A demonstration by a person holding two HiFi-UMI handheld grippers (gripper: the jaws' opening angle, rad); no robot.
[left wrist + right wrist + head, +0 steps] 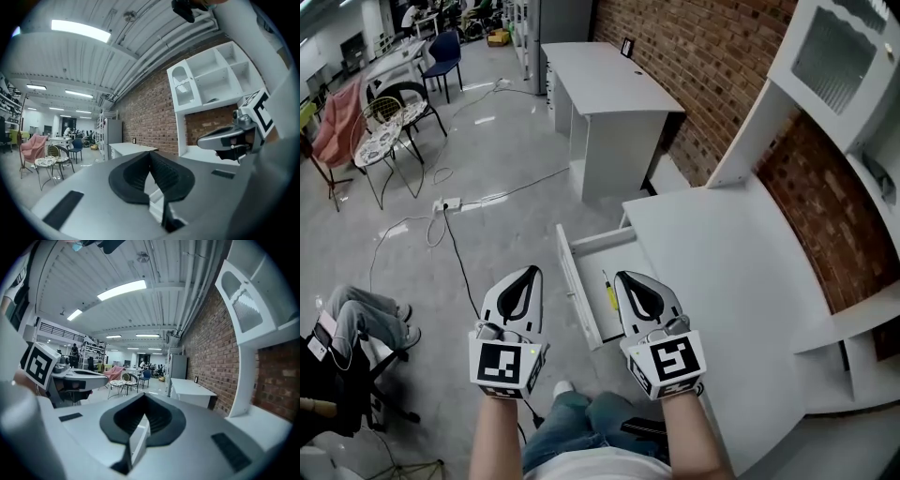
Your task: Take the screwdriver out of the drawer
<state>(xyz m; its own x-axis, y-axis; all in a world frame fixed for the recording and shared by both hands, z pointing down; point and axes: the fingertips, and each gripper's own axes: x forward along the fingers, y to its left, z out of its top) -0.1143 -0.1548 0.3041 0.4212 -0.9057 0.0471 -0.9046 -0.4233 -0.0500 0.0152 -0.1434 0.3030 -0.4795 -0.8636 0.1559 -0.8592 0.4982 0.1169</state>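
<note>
A white drawer point(578, 281) stands pulled out of the white desk point(722, 281), seen in the head view. A screwdriver point(609, 292) with a yellow handle lies inside it, near the front. My left gripper point(532, 270) hangs shut over the floor, just left of the drawer front. Over the drawer's near end is my right gripper point(622, 276), also shut, close beside the screwdriver and partly hiding the inside. Neither holds anything. The left gripper view shows its closed jaws point(150, 153) and the right gripper point(225, 138) alongside. The right gripper view shows its closed jaws point(144, 393).
A second white desk point(609, 94) stands farther back along the brick wall point(712, 56). A white shelf unit point(834, 56) rises above the near desk. Chairs point(389, 122) and floor cables point(450, 202) are at the left, where a seated person's legs point(361, 319) show.
</note>
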